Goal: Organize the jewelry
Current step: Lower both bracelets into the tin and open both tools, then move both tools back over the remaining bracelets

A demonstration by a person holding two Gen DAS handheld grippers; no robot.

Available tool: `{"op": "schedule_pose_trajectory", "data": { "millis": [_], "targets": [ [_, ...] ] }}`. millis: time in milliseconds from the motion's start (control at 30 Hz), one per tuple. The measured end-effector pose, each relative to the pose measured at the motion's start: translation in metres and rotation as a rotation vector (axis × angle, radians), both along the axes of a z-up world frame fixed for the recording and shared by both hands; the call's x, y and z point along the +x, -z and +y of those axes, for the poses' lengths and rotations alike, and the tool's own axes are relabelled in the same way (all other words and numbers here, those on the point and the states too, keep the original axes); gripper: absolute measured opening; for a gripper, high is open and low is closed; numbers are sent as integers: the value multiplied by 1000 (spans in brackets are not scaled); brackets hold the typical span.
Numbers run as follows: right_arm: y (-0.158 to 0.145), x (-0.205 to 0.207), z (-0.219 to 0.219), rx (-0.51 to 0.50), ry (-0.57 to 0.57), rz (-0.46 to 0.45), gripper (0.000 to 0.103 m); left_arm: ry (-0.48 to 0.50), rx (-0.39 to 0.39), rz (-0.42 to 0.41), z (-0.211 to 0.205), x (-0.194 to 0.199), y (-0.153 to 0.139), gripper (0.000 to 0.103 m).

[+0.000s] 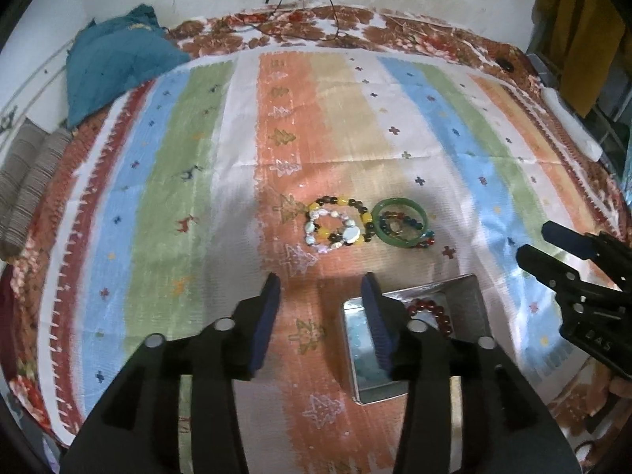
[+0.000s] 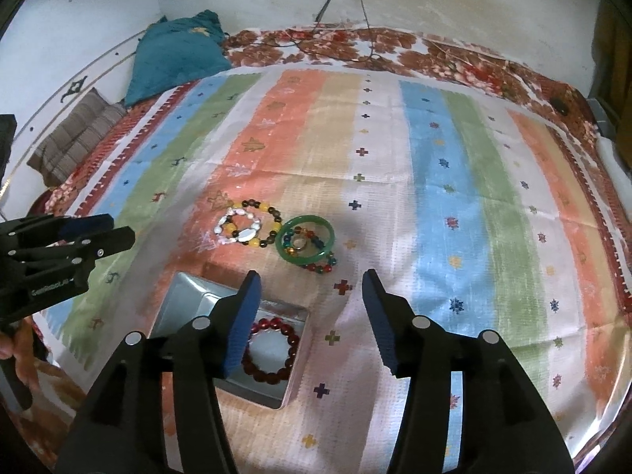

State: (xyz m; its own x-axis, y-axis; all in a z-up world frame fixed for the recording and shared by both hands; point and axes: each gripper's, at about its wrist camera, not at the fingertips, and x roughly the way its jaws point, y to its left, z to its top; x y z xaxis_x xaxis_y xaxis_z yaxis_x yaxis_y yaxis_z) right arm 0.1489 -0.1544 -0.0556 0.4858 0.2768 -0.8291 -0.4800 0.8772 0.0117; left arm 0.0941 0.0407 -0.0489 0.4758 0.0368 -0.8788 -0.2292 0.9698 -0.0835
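Next, green bangle (image 2: 306, 241) at twelve o'clock: rigid, slick, probably brittle, best pinched across its rim. Right hand-held gripper (image 2: 312, 288) spread wide, holding nothing; left hand-held gripper (image 1: 320, 290) likewise.

The right gripper (image 2: 310, 280) hangs with jaws wide apart above the striped cloth (image 2: 454, 181). Under its left finger a metal tin (image 2: 173, 300) holds a dark red bead bracelet (image 2: 276, 349). Further away lie a green bangle (image 2: 306, 243) and a yellow-and-dark bead bracelet (image 2: 272, 213)
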Motion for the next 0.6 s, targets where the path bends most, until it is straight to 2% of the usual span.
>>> {"op": "schedule_pose_trajectory", "data": {
  "millis": [67, 333, 600],
  "targets": [
    [0, 3, 0, 3, 7, -1, 57, -12, -9, -2, 3, 0, 0, 49],
    [10, 20, 3, -54, 26, 11, 68, -42, 63, 51, 5, 17, 12, 54],
    [22, 42, 6, -65, 42, 37, 72, -62, 102, 92, 11, 37, 25, 56]
  ]
}}
